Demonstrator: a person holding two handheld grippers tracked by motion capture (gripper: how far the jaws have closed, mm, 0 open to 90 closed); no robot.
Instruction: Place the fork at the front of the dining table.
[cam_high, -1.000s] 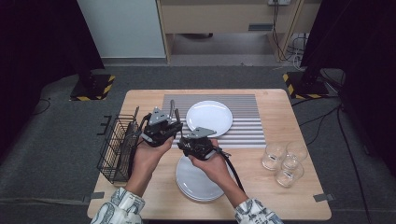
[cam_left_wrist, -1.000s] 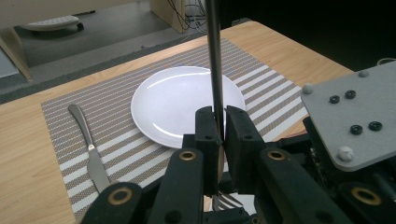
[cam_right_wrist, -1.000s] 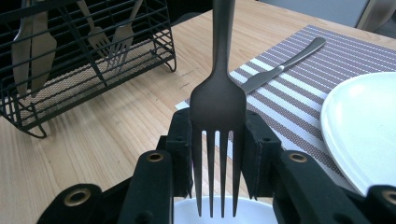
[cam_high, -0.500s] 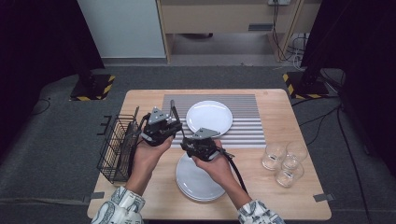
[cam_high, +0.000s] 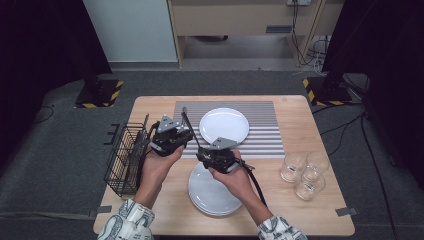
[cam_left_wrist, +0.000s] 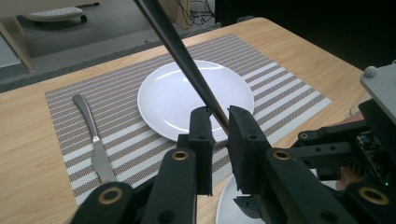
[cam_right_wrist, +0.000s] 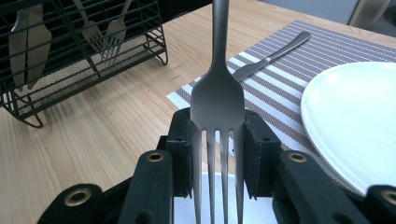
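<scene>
On the wooden worktop lies a striped placemat bearing one white plate and one knife. A stack of plates sits at the near edge. A black wire caddy at the left holds cutlery, with two forks and a knife visible in it. Three glasses cluster at the right.

The hands meet above the worktop's middle, sharing one fork. The right gripper has its fingers clamped on the fork's head. The left gripper has its fingers around the handle, one side touching, the grip loose.
</scene>
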